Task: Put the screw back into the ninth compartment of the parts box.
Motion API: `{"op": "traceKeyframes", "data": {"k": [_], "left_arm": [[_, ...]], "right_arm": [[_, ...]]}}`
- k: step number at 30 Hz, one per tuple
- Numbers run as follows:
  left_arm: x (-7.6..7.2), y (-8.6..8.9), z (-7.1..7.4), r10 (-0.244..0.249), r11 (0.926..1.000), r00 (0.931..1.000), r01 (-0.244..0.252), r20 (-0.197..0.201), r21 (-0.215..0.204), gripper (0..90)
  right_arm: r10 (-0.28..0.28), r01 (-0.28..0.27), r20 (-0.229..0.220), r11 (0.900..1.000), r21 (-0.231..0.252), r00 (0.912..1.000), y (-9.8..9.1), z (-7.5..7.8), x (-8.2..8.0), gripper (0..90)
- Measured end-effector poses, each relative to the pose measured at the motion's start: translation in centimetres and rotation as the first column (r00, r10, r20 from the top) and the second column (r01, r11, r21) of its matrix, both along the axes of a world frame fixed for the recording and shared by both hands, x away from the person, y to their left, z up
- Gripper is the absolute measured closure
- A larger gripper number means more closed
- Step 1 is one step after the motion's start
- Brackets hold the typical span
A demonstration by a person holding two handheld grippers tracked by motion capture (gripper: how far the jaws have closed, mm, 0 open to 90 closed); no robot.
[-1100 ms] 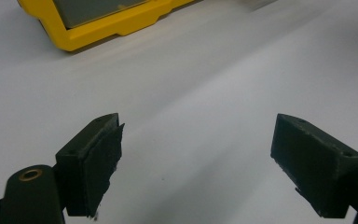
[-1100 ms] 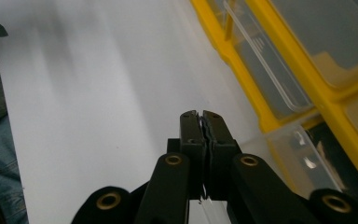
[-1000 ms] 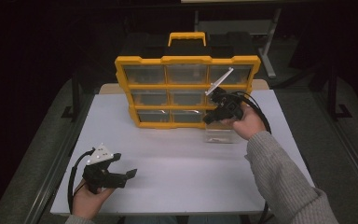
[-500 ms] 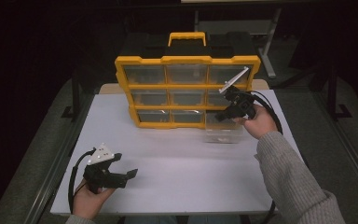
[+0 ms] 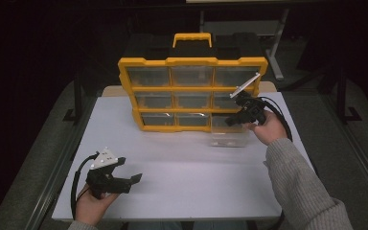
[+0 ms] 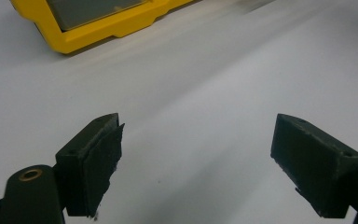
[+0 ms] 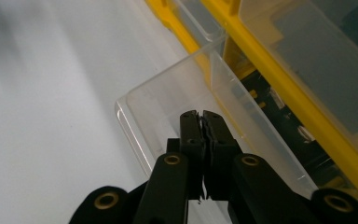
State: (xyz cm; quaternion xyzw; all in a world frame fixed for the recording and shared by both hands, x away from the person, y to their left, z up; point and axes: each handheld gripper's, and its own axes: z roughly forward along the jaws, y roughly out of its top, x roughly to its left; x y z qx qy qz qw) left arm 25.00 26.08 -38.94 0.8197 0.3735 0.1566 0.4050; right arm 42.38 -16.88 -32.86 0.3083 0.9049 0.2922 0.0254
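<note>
A: Status of the right gripper (image 5: 235,120)?

B: My jaws are pressed together with nothing between them, poised over the clear plastic drawer (image 7: 177,98). That drawer sits on the white table (image 5: 196,187), just in front of the yellow organizer cabinet's (image 5: 191,62) bottom-right slot.

A: And the left gripper (image 6: 196,154)?

B: My jaws stand wide apart, well in front of the cabinet.

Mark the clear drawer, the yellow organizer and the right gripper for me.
clear drawer (image 7: 168,100), right gripper view, on its transparent front wall.
yellow organizer (image 5: 191,62), high view, on its top yellow frame bar.
right gripper (image 7: 201,116), right gripper view, between its closed fingertips.
</note>
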Motion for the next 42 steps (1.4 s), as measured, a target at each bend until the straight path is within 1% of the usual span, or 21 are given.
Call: {"op": "traceKeyframes", "data": {"k": [1, 3, 7, 9, 10, 11, 13, 14, 15, 16, 17, 18, 19, 23, 25, 26, 28, 31, 38, 41, 42], "left_arm": [[0.1, 0.0, 0.0, -0.003, 1.0, 1.0, 0.003, 0.001, 0.001, 15.7], [0.0, 0.0, 0.0, -0.003, 1.0, 1.0, 0.003, -0.001, 0.0, 15.7], [0.0, -0.1, 0.0, -0.013, 0.9998, 0.9999, 0.013, 0.0, 0.014, 15.7], [0.0, -0.2, 0.0, -0.011, 0.9999, 0.9999, 0.011, 0.005, 0.012, 15.7], [0.0, -0.2, 0.0, -0.017, 0.9996, 0.9998, 0.017, 0.004, 0.023, 15.7], [0.0, -0.2, 0.0, -0.019, 0.9995, 0.9998, 0.019, 0.004, 0.024, 15.7], [0.0, -0.3, 0.0, -0.017, 0.9996, 0.9999, 0.017, 0.002, 0.021, 15.7], [0.1, -0.3, 0.0, -0.013, 0.9998, 0.9999, 0.013, -0.002, 0.012, 15.7], [0.1, -0.4, 0.0, -0.013, 0.9998, 0.9999, 0.013, -0.003, 0.012, 15.7], [0.1, -0.4, 0.0, -0.013, 0.9999, 0.9999, 0.013, -0.002, 0.009, 15.7], [0.1, -0.3, 0.0, -0.024, 0.9994, 0.9997, 0.024, -0.003, 0.027, 15.7], [0.1, -0.4, 0.0, -0.019, 0.9996, 0.9998, 0.019, -0.002, 0.02, 15.7], [0.1, -0.5, 0.0, -0.026, 0.9993, 0.9996, 0.026, -0.005, 0.027, 15.7], [0.1, -0.7, 0.0, -0.026, 0.9994, 0.9997, 0.026, -0.003, 0.022, 15.7], [0.1, -0.8, 0.0, -0.017, 0.9999, 0.9999, 0.017, -0.005, 0.005, 15.7], [0.1, -0.8, 0.0, -0.023, 0.9996, 0.9997, 0.023, -0.007, 0.014, 15.7], [0.1, -0.8, 0.0, -0.022, 0.9997, 0.9997, 0.022, -0.008, 0.012, 15.7], [0.2, -0.8, 0.0, -0.029, 0.9995, 0.9996, 0.029, -0.004, 0.016, 15.7], [0.2, -0.8, 0.0, -0.027, 0.9995, 0.9996, 0.027, 0.0, 0.015, 15.7], [0.3, -0.8, 0.0, -0.029, 0.9994, 0.9996, 0.029, 0.004, 0.016, 15.7], [0.3, -0.8, 0.0, -0.025, 0.9997, 0.9997, 0.025, 0.004, 0.006, 15.7]], "right_arm": [[-0.011, 0.011, -0.001, 0.9999, 0.008, 0.9999, -0.1, -0.3, 0.0, 82.1], [-0.023, 0.023, 0.003, 0.9997, 0.007, 0.9997, -0.2, -0.5, -0.1, 78.7], [-0.037, 0.037, -0.004, 0.9992, 0.013, 0.9993, -0.6, -0.8, -0.3, 77.8], [-0.034, 0.034, 0.0, 0.9993, 0.011, 0.9994, -0.7, -0.8, -0.4, 77.4], [-0.036, 0.036, -0.003, 0.9993, 0.013, 0.9993, -0.8, -0.8, -0.5, 76.7], [-0.029, 0.029, 0.0, 0.999, 0.033, 0.9996, -1.0, -0.6, -0.6, 74.9], [-0.029, 0.029, 0.003, 0.9988, 0.04, 0.9996, -1.1, -0.5, -0.7, 74.2], [-0.033, 0.032, 0.001, 0.9984, 0.047, 0.9995, -1.2, -0.3, -0.8, 72.6], [-0.035, 0.035, 0.005, 0.9977, 0.058, 0.9994, -1.4, -0.1, -1.1, 69.5], [-0.035, 0.035, 0.005, 0.9977, 0.058, 0.9994, -1.4, -0.1, -1.1, 69.5], [-0.038, 0.037, 0.006, 0.9973, 0.063, 0.9993, -1.5, 0.0, -1.3, 68.3], [-0.039, 0.038, 0.011, 0.9973, 0.062, 0.9992, -1.6, 0.0, -1.4, 66.9], [-0.045, 0.044, 0.019, 0.9959, 0.079, 0.9988, -2.0, 0.2, -1.7, 65.2], [-0.058, 0.056, 0.02, 0.9938, 0.097, 0.9981, -2.5, 0.5, -2.3, 61.8], [-0.07, 0.068, 0.02, 0.9928, 0.099, 0.9974, -2.8, 0.6, -2.7, 59.2], [-0.07, 0.067, 0.024, 0.9921, 0.106, 0.9972, -3.0, 0.6, -2.9, 57.7], [-0.082, 0.078, 0.032, 0.9898, 0.119, 0.9961, -3.7, 0.7, -3.4, 55.0], [-0.095, 0.09, 0.035, 0.9879, 0.126, 0.9948, -4.2, 0.8, -3.7, 52.6], [-0.127, 0.119, 0.047, 0.982, 0.147, 0.9908, -5.9, 0.6, -5.0, 46.1], [-0.139, 0.13, 0.05, 0.9789, 0.158, 0.989, -6.7, 0.3, -5.8, 42.2], [-0.139, 0.13, 0.05, 0.9789, 0.158, 0.989, -6.7, 0.3, -5.8, 42.2]]}}
